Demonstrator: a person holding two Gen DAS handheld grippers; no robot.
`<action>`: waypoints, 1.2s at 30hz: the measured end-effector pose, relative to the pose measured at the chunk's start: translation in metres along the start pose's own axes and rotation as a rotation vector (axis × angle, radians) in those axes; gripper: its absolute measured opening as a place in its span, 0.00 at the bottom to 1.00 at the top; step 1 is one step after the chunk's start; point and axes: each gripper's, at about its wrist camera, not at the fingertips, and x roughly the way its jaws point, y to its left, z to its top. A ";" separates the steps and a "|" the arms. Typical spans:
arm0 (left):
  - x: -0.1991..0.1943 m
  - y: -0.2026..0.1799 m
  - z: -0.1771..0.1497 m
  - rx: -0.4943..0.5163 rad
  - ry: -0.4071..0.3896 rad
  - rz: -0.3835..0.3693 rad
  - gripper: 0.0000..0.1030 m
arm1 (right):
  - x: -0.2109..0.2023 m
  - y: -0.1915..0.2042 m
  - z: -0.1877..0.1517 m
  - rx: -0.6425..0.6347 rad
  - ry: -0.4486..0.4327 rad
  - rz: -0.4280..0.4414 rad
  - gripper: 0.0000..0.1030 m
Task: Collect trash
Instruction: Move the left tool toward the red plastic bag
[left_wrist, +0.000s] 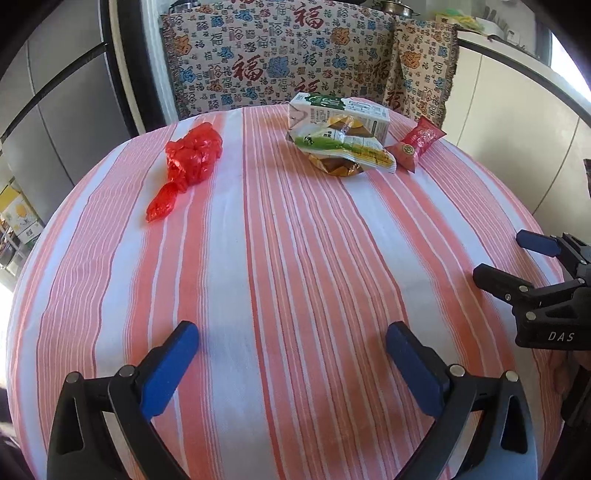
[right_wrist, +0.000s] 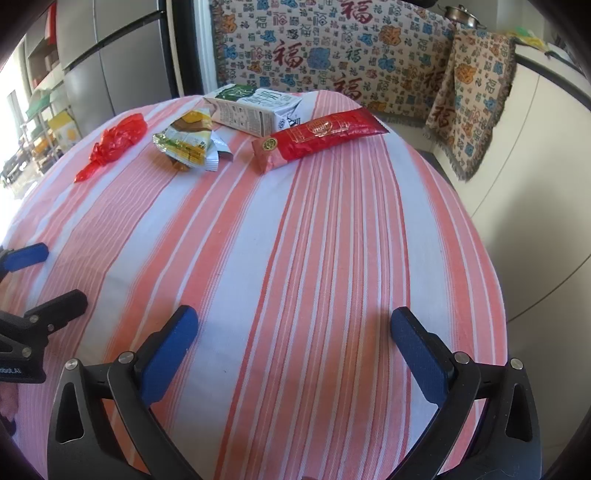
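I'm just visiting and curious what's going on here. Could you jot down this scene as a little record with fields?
Surface: table with striped cloth
Trash, far side: red plastic bag, green snack wrapper, milk carton, long red wrapper
Left tool: open, holding nothing
Right tool: open, holding nothing
Collected so far: nothing in either tool
Backdrop: patterned blanket

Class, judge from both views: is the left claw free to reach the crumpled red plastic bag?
Probably yes. The left claw stands open and empty, and only bare striped tablecloth lies between it and the red plastic bag, which sits apart from the other litter.
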 end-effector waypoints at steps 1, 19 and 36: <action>0.003 0.005 0.004 0.018 0.001 -0.012 1.00 | 0.000 0.000 0.000 0.000 0.000 0.000 1.00; 0.073 0.108 0.106 0.014 -0.003 -0.057 1.00 | 0.000 0.000 0.000 0.002 -0.001 0.000 1.00; 0.091 0.094 0.151 0.334 -0.024 -0.181 0.67 | 0.001 -0.001 0.000 0.005 -0.002 0.001 1.00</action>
